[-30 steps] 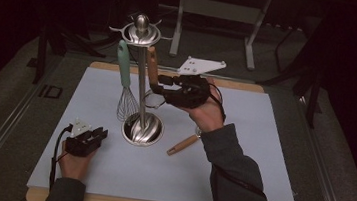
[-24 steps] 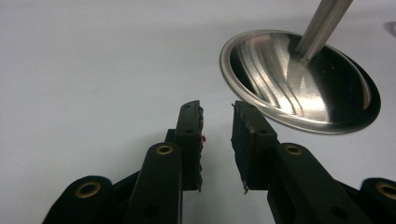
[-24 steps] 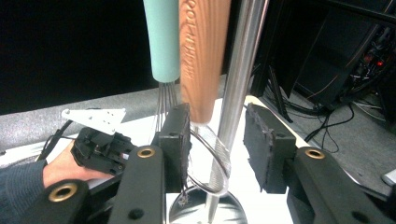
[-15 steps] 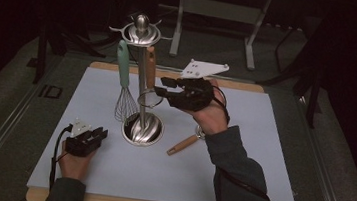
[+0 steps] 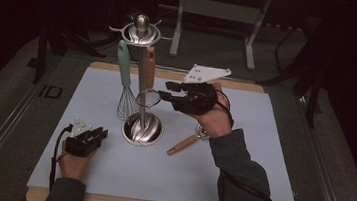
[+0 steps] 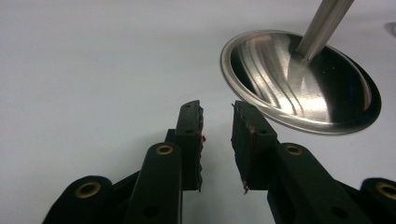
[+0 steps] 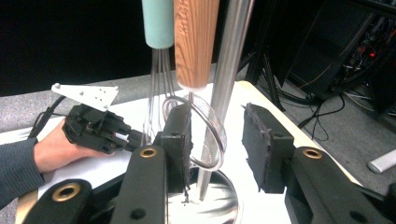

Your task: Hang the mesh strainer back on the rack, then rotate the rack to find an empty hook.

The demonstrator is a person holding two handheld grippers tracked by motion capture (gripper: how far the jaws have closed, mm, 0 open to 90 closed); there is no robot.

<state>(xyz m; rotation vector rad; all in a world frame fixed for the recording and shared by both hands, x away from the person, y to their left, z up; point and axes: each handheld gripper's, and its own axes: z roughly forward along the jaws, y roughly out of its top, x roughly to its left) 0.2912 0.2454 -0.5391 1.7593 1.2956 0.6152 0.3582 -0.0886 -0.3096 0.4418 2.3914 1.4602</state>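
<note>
- Left hand-held gripper point(image 5: 93, 135) rests on the worktop point(image 5: 258, 179), jaws apart and empty, just beside the stand's base point(image 6: 299, 84).
- Whisk point(image 5: 126, 95) and strainer point(image 5: 149, 85) hang from the stand point(image 5: 141, 34).
- Right hand-held gripper point(image 5: 165, 90), jaws apart, has the strainer's ring point(image 7: 210, 135) between them, touching the left pad; no clamp.

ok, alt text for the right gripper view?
Right gripper with open jaws straddles the steel stand pole and a hanging wire ring. A whisk and a wooden handle hang above; the left gripper rests on the mat behind.
</note>
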